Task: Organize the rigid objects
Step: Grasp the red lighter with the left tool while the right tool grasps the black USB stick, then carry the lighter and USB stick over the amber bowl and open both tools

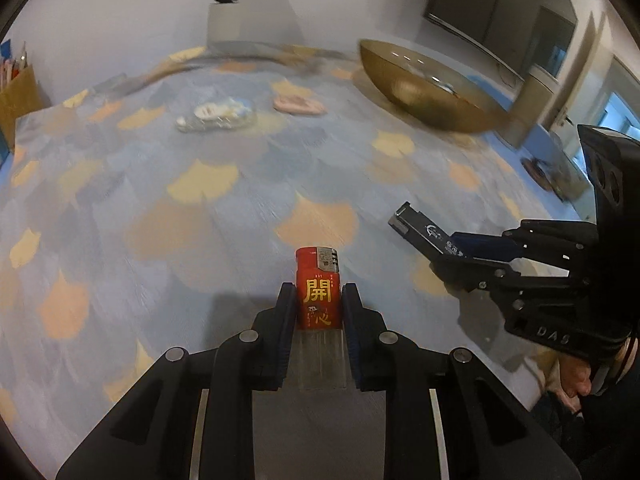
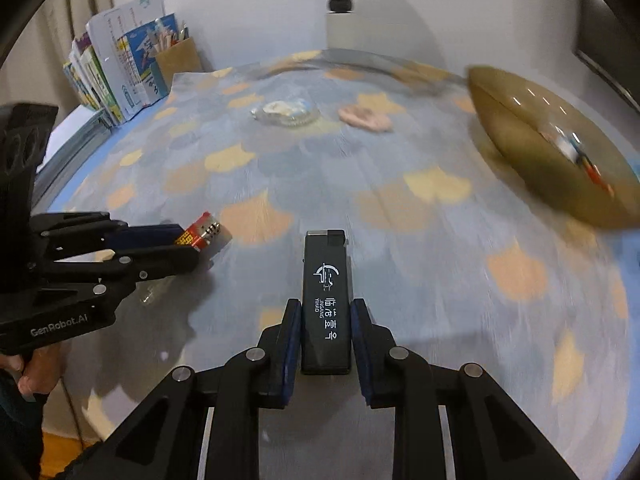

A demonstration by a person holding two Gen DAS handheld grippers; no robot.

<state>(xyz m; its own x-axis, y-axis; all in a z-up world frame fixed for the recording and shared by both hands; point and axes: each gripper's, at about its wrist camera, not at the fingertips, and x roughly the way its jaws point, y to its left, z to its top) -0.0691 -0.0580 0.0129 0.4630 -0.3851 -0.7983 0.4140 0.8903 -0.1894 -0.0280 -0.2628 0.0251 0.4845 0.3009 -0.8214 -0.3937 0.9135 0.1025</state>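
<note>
My left gripper [image 1: 319, 296] is shut on a red lighter [image 1: 318, 280] with gold characters and a metal top, held above the patterned tablecloth [image 1: 200, 200]. In the right wrist view the same red lighter [image 2: 202, 236] sticks out of the left gripper [image 2: 188, 246] at the left edge. My right gripper [image 2: 326, 310] is shut on a black lighter [image 2: 326, 288] with white lettering. The left wrist view shows that black lighter [image 1: 420, 234] at the right, pinched by the right gripper [image 1: 438, 256]. A gold bowl [image 1: 424, 88] [image 2: 552, 152] sits far right, with small items inside.
A clear wrapped packet [image 1: 218, 116] [image 2: 286, 114] and a pink item [image 1: 298, 104] [image 2: 364, 118] lie at the far middle of the cloth. Books [image 2: 120, 76] and a brown pen box [image 2: 180, 58] stand at the back left. A hand [image 2: 36, 372] grips the left handle.
</note>
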